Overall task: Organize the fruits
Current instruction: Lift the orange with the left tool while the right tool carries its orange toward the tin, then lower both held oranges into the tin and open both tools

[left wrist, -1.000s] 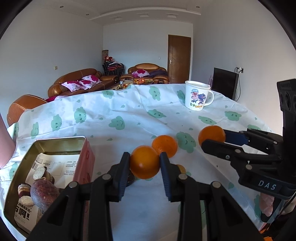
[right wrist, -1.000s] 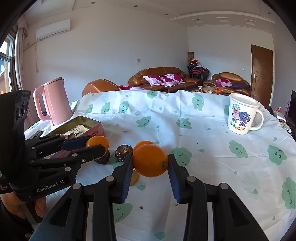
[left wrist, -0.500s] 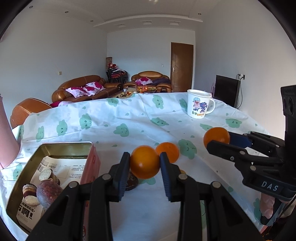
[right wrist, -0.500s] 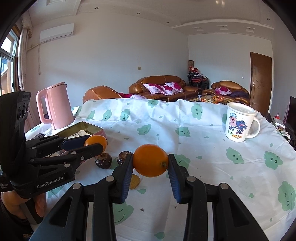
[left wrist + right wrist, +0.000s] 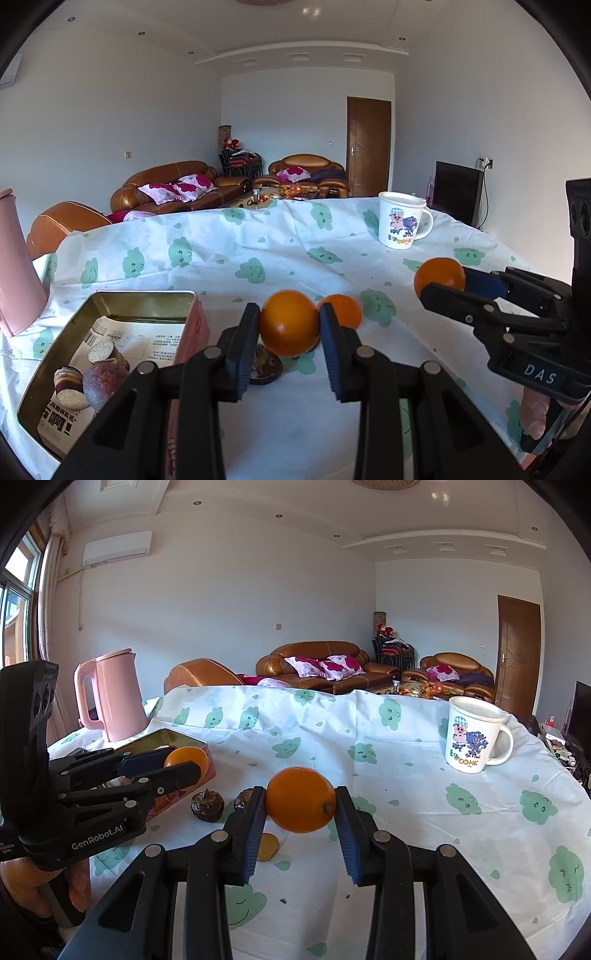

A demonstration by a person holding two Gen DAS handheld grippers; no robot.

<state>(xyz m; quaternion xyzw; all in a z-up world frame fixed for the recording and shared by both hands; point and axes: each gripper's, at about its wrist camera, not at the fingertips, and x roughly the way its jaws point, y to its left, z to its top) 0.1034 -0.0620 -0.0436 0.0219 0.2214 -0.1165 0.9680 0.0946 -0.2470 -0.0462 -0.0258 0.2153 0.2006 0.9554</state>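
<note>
Both oranges ride higher above the surface than a second ago, and the tin now shows more of its inside in the left wrist view.

Our left tool is clenched on an orange, held clear of the cloth just right of the tin's near right corner. Our right tool is clenched on a second orange, stem end turned toward the right finger, above the middle of the surface toward its near edge. A third orange lies on the cloth just behind the left one. Two dark, wrinkled fruits sit beside the tin's near side, and a small yellow piece lies under the right tool. One brown fruit already rests in the tin on printed paper. A pink kettle stands past the tin toward the far left corner, and a cartoon mug toward the far right edge.

We judge the oranges to be fairly light, firm with some give, smooth-skinned and round, so they could roll or squirt out if pinched off-centre. Both are held across their widest part, which seems right to us; gentle pressure should avoid bruising. The dark fruits look softer and dried, so we would take them across the middle with a lighter squeeze.
</note>
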